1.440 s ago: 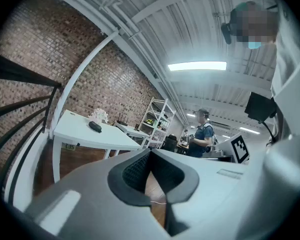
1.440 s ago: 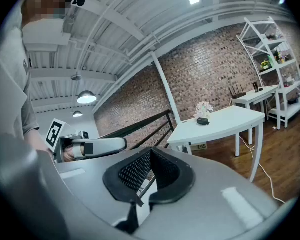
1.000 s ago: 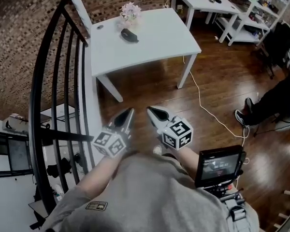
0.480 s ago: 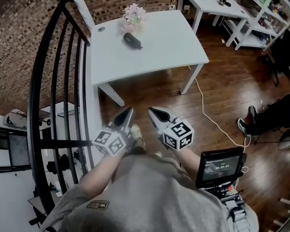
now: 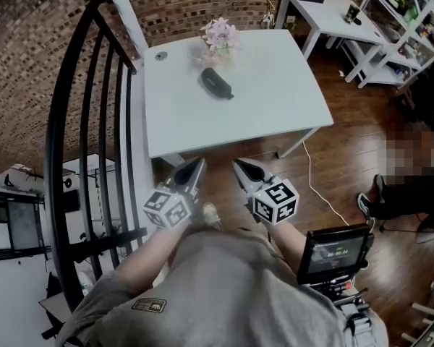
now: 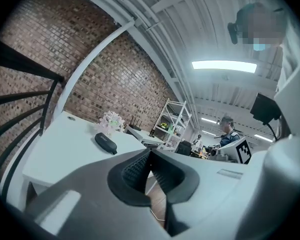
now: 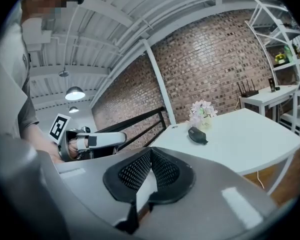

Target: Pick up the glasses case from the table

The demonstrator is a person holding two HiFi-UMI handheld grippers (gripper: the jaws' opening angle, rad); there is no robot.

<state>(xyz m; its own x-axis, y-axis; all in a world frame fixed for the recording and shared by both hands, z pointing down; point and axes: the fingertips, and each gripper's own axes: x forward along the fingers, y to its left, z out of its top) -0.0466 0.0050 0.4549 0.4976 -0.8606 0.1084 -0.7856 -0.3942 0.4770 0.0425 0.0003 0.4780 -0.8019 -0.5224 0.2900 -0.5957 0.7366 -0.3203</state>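
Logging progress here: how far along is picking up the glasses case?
Done: nothing yet; the glasses case lies untouched on the white table beside the flowers. In hand: the left gripper and right gripper, both shut and empty, hang short of the table's near edge. Left: reach the case, open, grasp, lift.

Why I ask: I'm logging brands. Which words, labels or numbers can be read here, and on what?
None reads for certain.
Monitor: digits, too blurred to read.
Shirt patch: too small.
Glasses case: faint mark, too small.
Flower pot: label, too small.
Left gripper and right gripper cubes: square markers, no letters.
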